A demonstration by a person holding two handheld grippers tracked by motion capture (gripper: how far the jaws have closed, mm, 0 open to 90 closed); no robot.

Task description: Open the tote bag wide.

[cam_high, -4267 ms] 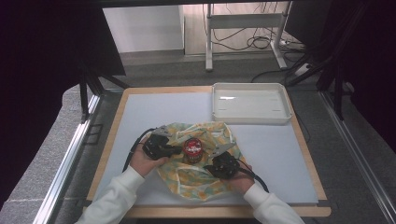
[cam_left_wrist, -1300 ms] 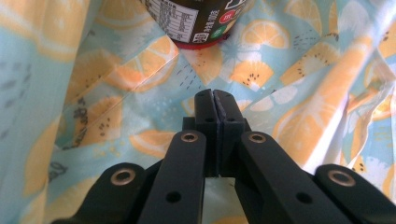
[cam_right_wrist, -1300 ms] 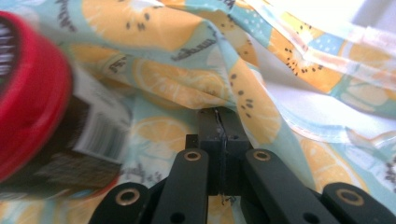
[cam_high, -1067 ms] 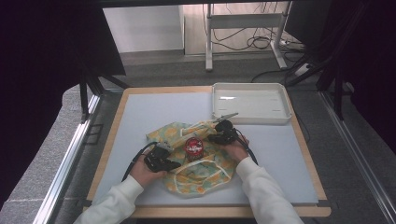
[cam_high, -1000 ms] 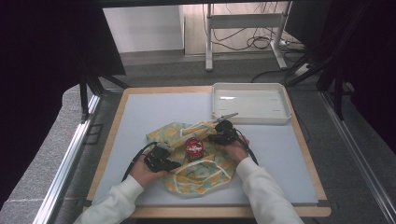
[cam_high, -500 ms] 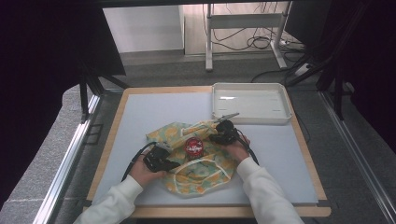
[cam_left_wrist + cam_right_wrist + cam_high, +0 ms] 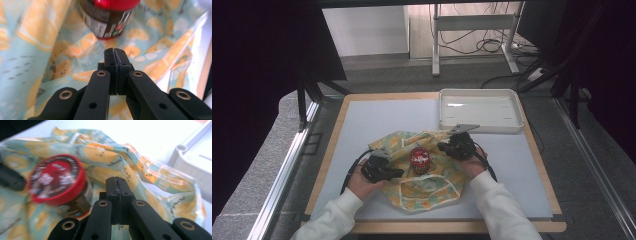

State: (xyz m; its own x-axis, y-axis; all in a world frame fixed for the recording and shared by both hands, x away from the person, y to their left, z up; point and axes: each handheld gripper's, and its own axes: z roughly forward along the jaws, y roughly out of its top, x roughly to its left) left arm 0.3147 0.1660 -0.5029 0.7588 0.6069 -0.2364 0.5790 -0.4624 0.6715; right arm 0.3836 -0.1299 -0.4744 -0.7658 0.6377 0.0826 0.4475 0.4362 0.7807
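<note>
A jar with a red lid (image 7: 419, 159) stands upright in the middle of a cloth (image 7: 427, 187) printed with orange slices. My left gripper (image 7: 399, 173) lies just left of the jar, shut on a fold of the cloth's left side. In the left gripper view its jaws (image 7: 115, 53) are pressed together, with the cloth (image 7: 37, 37) rising around them and the jar (image 7: 110, 20) straight ahead. My right gripper (image 7: 441, 146) is at the jar's far right, shut on the cloth's raised far-right corner. Its jaws (image 7: 116, 182) pinch cloth (image 7: 107, 152) beside the jar (image 7: 56, 180).
A white tray (image 7: 442, 110) sits at the table's back right, close behind my right hand, and its corner (image 7: 190, 157) is in the right gripper view. The grey mat (image 7: 377, 120) has a wooden border. A metal rail runs along the left.
Over the last second my right gripper has risen a little and drawn the cloth's far-right corner toward the jar. Earlier it was at the cloth's near right side. The left hand has stayed put.
</note>
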